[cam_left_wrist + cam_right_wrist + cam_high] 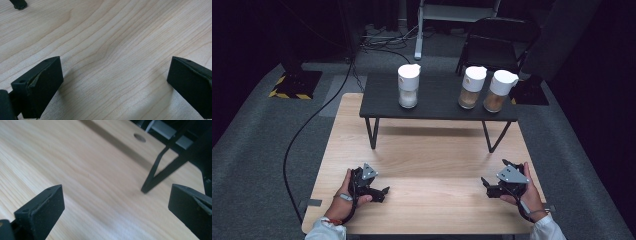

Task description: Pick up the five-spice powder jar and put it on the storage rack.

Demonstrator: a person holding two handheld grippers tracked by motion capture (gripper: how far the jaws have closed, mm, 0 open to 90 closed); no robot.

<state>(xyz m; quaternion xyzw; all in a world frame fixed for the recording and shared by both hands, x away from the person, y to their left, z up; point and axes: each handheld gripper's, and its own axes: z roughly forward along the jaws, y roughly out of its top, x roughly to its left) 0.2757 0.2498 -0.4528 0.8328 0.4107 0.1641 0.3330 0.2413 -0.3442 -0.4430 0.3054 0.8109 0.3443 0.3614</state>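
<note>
Fingers (40,87) are gaping apart on both grippers; your right gripper (492,186) is sitting nearer the upright jars (484,90), straight ahead.

right hand-held gripper (116,212) jaws spread wide over bare wooden table (75,170), black shelf leg (155,173) ahead.

In the left gripper view, both jaws are cut off by the frame's lower corners, and a small dark object (18,3) at the upper left is clipped by the top edge, too little showing to identify. In the right gripper view, the black shelf leg (160,167) runs out past the upper right, blurred. In the high view, the contents of the three jars (473,88) are too small to tell.
</note>
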